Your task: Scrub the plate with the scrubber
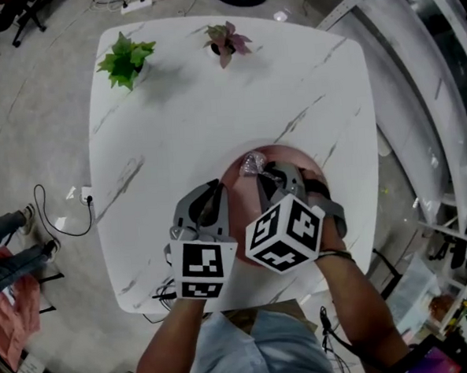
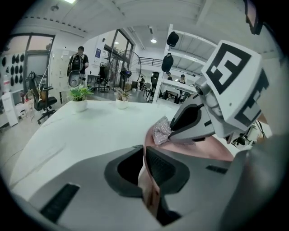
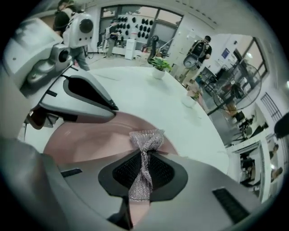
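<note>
A pink plate (image 1: 288, 156) lies on the white marble table near its front edge. My left gripper (image 1: 217, 197) is shut on the plate's left rim (image 2: 145, 173); the rim runs between its jaws. My right gripper (image 1: 266, 176) sits over the plate and is shut on a silvery mesh scrubber (image 1: 252, 166). In the right gripper view the scrubber (image 3: 143, 158) is pinched at its middle, with its free end fanned out over the plate (image 3: 86, 140). The left gripper view shows the scrubber (image 2: 161, 131) at the right gripper's tip, above the plate (image 2: 198, 151).
A green potted plant (image 1: 126, 60) and a small pinkish plant (image 1: 225, 42) stand at the table's far edge. The table's (image 1: 175, 130) front edge lies just under my hands. Chairs, cables and a person's legs are on the floor to the left.
</note>
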